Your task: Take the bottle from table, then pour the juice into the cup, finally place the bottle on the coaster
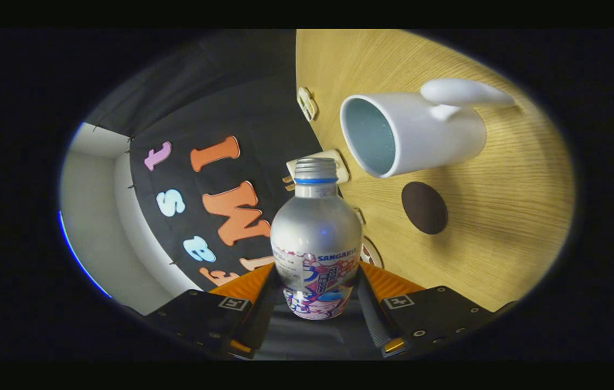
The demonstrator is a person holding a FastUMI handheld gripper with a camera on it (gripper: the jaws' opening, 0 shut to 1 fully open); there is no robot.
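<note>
Bottle (316,238) sits clamped in the tool (317,290), both fingers (377,314) pressing its labelled lower body from either side. Silver body, cap on, blue ring under the cap. View is rolled sideways, so the wooden counter (502,216) stands like a wall beside the bottle, which looks lifted clear of it. White cup (412,135) is beyond the fingers, past the bottle's neck, mouth facing the bottle top, handle on the far side. Dark round coaster (424,207) lies on the counter near the cup, apart from it. Small pale fittings (307,103) sit along the counter edge.
</note>
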